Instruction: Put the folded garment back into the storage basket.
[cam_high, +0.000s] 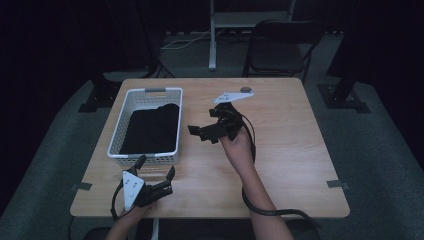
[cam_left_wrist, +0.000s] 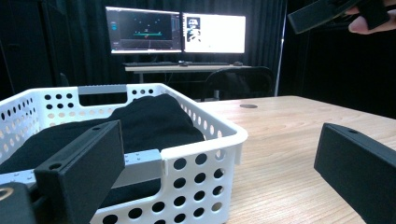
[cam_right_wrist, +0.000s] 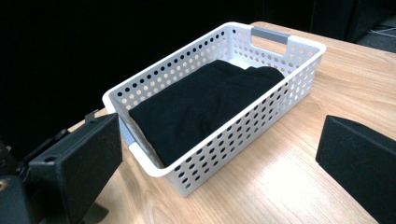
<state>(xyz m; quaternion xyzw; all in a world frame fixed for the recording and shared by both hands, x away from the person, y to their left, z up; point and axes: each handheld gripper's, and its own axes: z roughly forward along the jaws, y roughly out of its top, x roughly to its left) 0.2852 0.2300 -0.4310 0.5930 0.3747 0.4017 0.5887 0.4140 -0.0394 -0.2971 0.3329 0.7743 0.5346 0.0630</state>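
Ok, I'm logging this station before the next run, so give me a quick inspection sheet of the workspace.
Surface: wooden table, bare wood, taped at its edges.
Job's things: white perforated basket holding folded black cloth.
Clutter: small dark round object near the far edge.
Grippers: left claw open by the basket's near end; right claw open, raised beside the basket.
Cables: black cable trailing off the near edge.
Surroundings: folding chair, monitors, dark room.

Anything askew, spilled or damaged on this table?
Nothing stands out. The black cloth lies folded inside the white basket, which sits flat on the table. Both tools are open and hold nothing.
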